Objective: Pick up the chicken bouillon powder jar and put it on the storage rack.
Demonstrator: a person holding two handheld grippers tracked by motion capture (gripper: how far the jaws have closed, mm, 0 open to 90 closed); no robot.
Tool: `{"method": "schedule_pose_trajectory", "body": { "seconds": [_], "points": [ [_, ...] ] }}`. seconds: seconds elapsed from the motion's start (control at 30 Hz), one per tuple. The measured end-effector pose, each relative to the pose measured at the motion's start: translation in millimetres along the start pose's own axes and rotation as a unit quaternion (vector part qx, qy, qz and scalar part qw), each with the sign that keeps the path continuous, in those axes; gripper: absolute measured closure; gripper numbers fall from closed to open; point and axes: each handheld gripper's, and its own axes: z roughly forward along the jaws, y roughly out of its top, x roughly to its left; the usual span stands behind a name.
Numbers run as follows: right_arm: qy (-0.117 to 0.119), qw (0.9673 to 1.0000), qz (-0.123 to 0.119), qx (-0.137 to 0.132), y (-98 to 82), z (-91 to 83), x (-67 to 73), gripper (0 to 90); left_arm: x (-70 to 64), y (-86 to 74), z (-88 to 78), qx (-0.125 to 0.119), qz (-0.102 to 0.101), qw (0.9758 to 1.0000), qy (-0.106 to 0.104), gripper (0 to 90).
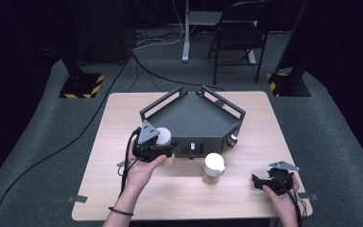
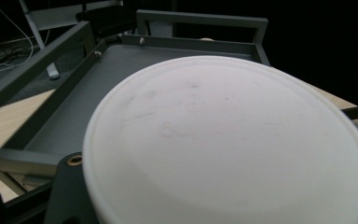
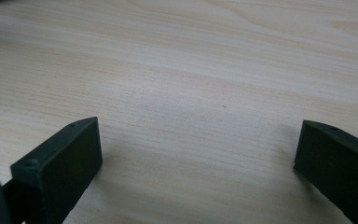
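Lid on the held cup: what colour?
White; the lid shows best in the left gripper view.

A cup point(image 1: 164, 137) is sitting in the left gripper point(image 1: 163, 147) just before the tray point(image 1: 189, 116), which is standing at the table's point(image 1: 108, 179) far middle, while a second cup point(image 1: 213, 168) is resting on the table before the tray's front, and the right gripper point(image 1: 260, 181) is lying near the right edge.
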Motion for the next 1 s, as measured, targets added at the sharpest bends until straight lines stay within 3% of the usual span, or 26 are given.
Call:
{"method": "schedule_pose_trajectory", "body": {
  "seconds": [0.3,0.57,1.0],
  "points": [
    [0.0,1.0,0.0,0.0,0.0,0.0,0.0,0.0,8.1,28.5,5.2,-0.003,-0.001,0.9999,0.01,35.7],
    [0.0,1.0,0.0,0.0,0.0,0.0,0.0,0.0,14.7,43.9,16.5,-0.009,-0.003,0.9997,0.021,35.7],
    [0.001,1.0,-0.001,0.0,0.5,0.3,-0.4,0.0,24.1,61.6,54.2,-0.008,-0.005,0.9993,0.037,35.7]
  ]
}}
